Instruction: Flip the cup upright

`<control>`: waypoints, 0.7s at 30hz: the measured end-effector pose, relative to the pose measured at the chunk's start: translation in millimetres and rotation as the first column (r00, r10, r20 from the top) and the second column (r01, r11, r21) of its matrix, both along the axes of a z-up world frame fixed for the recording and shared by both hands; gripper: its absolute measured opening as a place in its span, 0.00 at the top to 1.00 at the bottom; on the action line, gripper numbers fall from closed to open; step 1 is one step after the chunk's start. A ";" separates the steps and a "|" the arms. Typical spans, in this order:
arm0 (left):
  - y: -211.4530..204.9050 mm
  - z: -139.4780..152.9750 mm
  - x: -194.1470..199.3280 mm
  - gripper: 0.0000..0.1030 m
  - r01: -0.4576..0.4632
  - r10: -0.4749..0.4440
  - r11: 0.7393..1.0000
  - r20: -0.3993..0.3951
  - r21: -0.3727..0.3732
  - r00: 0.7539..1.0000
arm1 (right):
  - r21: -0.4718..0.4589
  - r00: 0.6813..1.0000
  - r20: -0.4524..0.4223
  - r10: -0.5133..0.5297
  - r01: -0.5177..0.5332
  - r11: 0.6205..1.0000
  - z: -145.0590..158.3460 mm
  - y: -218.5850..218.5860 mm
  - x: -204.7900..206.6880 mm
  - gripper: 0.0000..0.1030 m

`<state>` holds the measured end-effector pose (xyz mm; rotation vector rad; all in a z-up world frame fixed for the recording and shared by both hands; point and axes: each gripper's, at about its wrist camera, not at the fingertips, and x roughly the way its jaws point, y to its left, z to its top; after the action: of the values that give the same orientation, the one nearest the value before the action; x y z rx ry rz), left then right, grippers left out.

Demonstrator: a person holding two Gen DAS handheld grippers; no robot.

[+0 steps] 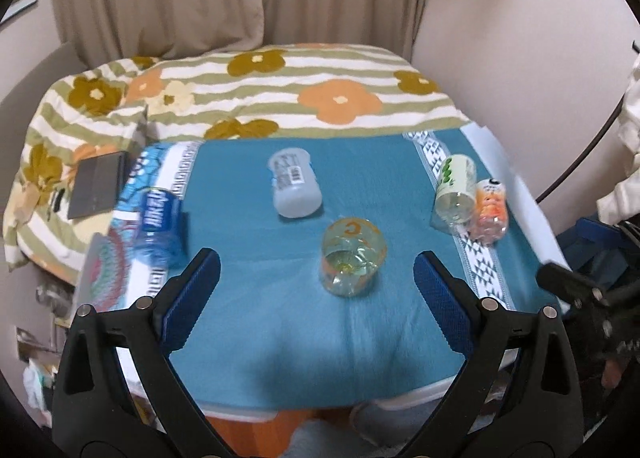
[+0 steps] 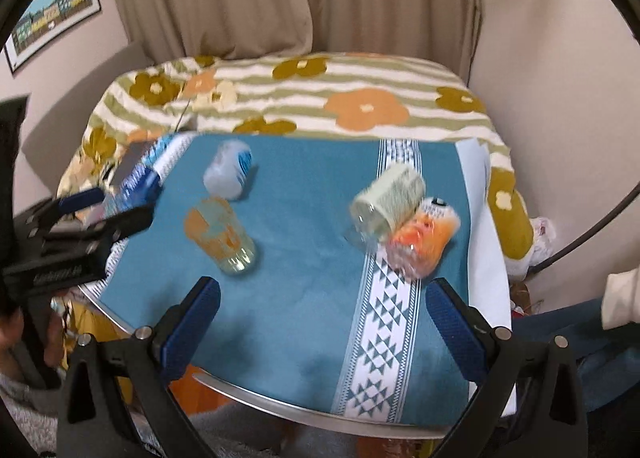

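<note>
Approach step. Left gripper (image 1: 316, 282) wide, empty, lined up on orange-print cup (image 1: 352, 256) lying on its side at 12 o'clock, mid-counter (image 1: 260, 330). Right gripper (image 2: 322, 310) wide, idle. Next: advance, straddle cup, clamp, rotate upright.

The left claw (image 1: 316, 270) has two broad fingers (image 1: 192, 298) faced with dark blue, finely ribbed pads, carried on matte black arms with triangular cut-outs and round silver screw heads at the joints. The right claw (image 2: 322, 298) is built alike: blue textured fingers (image 2: 456, 328), black frame, silver screws. Seen from the right wrist camera, the left claw's black body bears faint grey lettering, too blurred to read, and a strip of blue along its finger.
</note>
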<state>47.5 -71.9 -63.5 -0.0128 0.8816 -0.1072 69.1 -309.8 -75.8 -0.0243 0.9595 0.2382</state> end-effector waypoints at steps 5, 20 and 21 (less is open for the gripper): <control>22.0 24.8 -23.1 0.00 -0.016 0.017 0.999 0.006 -0.033 1.000 | -0.008 0.997 0.031 -0.071 0.071 0.997 28.6 14.9 -9.3 0.00; 57.5 41.6 -56.4 0.00 -0.063 0.065 0.997 0.051 -0.042 0.997 | -0.029 0.979 0.092 -0.180 0.184 0.983 49.2 34.1 -39.8 0.01; 58.6 41.8 -57.1 0.00 -0.062 0.065 0.997 0.054 -0.042 0.996 | -0.031 0.979 0.093 -0.183 0.186 0.982 49.5 34.9 -40.8 0.01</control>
<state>-9.7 -13.3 -21.8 -0.0750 0.8232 -0.0654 28.3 -274.9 -26.3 0.0179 0.8704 0.0465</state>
